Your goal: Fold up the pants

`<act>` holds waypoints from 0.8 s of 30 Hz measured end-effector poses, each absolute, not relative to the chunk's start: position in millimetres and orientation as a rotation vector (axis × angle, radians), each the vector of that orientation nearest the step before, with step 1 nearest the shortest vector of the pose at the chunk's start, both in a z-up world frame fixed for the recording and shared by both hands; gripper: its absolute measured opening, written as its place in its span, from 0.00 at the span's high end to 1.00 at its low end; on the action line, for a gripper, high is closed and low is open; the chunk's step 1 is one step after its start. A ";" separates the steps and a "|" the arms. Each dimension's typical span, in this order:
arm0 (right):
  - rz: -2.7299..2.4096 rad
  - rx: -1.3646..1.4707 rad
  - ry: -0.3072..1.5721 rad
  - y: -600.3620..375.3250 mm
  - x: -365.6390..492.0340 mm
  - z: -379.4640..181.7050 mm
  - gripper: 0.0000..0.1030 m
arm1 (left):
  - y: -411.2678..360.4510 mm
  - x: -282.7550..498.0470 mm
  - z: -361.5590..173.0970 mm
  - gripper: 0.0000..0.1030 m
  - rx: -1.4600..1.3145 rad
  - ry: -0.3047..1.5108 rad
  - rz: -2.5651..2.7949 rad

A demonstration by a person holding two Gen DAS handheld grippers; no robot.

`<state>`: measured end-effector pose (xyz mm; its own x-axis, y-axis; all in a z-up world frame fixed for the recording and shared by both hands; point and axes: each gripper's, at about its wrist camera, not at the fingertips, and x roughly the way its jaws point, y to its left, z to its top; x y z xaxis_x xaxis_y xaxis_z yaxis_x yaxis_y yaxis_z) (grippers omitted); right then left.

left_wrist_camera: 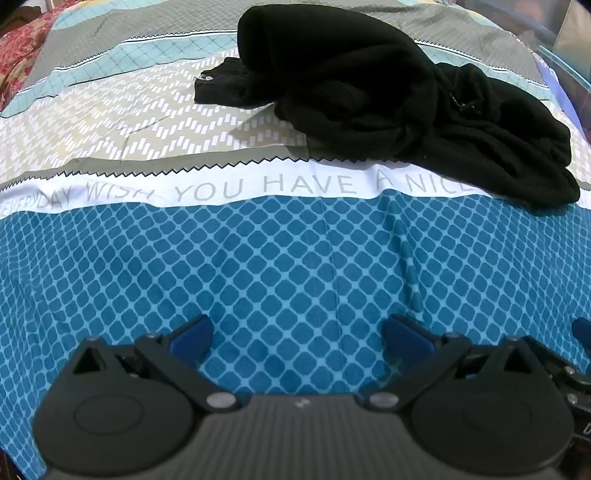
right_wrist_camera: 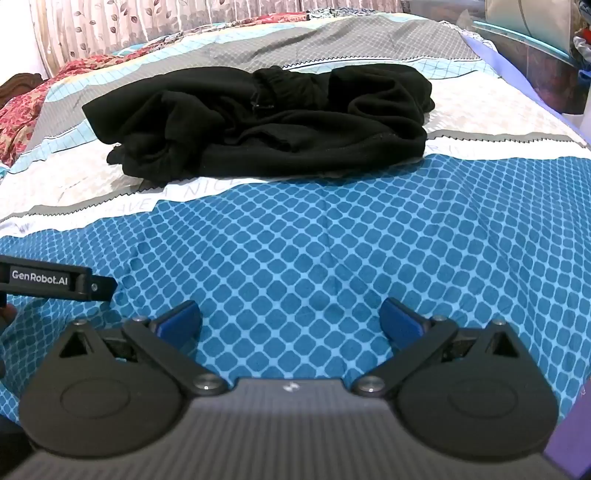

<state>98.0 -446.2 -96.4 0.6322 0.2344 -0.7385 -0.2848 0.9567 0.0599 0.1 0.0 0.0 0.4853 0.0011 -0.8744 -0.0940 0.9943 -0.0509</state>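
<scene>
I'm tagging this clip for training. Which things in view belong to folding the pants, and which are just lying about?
Job:
black pants, in a crumpled heap
left gripper, open and empty
right gripper, open and empty
patterned bedsheet, the work surface

Lying about:
red floral cloth
curtain

Both wrist cams look down-forward over the bed (left_wrist_camera: 280, 266); both see the pants (right_wrist_camera: 266, 122), left cam nearer.

The black pants (left_wrist_camera: 388, 96) cover the end of the printed lettering (left_wrist_camera: 258, 186) on the bedsheet (left_wrist_camera: 258, 277).
</scene>
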 end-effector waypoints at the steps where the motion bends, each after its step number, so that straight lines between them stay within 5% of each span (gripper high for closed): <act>1: 0.297 -0.065 0.836 -446.2 98.0 -96.4 0.00 | 0.0 0.0 0.0 0.00 -0.095 1.061 0.059; 24: 0.308 0.014 0.817 -452.2 95.6 -95.3 0.00 | -2.2 -4.6 4.4 0.00 -0.068 1.049 0.072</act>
<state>95.6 -452.2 -95.3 0.6422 0.2762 -0.7151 -0.2652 0.9553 0.1308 -4.6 -2.2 4.4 0.4962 0.0270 -0.8678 -0.0920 0.9955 -0.0216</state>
